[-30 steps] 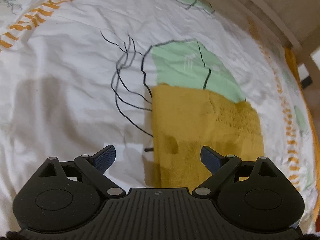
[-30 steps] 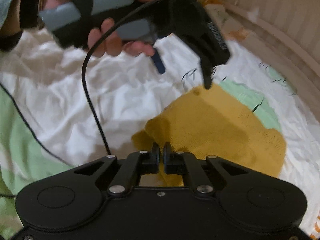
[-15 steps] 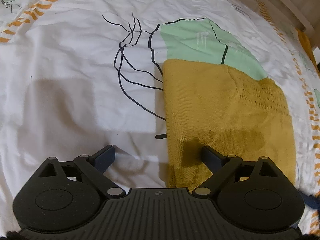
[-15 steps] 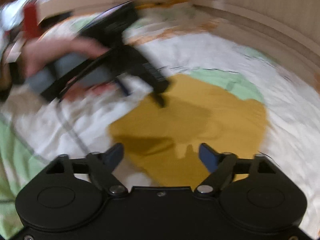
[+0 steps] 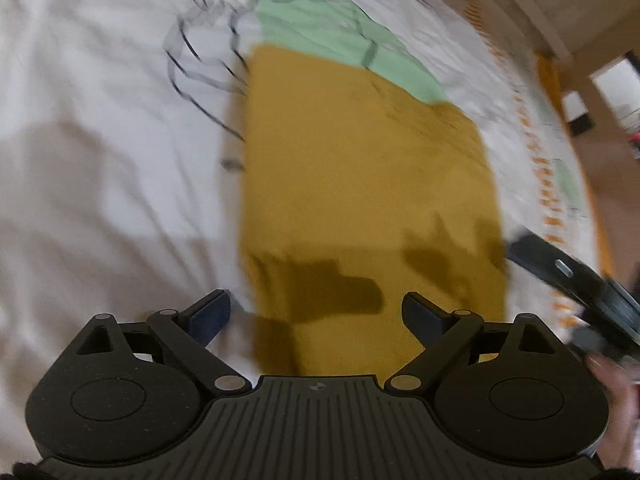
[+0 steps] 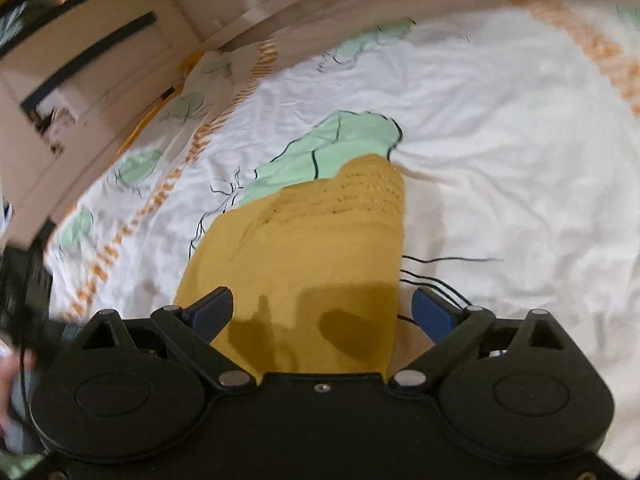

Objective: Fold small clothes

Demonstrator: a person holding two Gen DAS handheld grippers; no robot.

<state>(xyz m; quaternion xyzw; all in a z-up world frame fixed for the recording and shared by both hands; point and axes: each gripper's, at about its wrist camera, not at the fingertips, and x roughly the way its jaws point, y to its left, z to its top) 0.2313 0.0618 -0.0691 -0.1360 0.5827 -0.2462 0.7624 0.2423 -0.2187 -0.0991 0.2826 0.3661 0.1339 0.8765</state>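
Already folded to a narrow rectangle, the mustard knit garment [image 5: 368, 200] lies flat on the printed bedsheet [image 5: 100, 140]. Left gripper [image 5: 316, 312] spread, empty, over its near edge. Right gripper [image 6: 324, 308] opening, nothing pinched. Probably one crosswise fold remains.

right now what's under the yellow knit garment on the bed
The yellow knit garment lies flat on a white printed bedsheet. A green patch and black line drawings run under its edges. Whatever print lies beneath its middle is covered.
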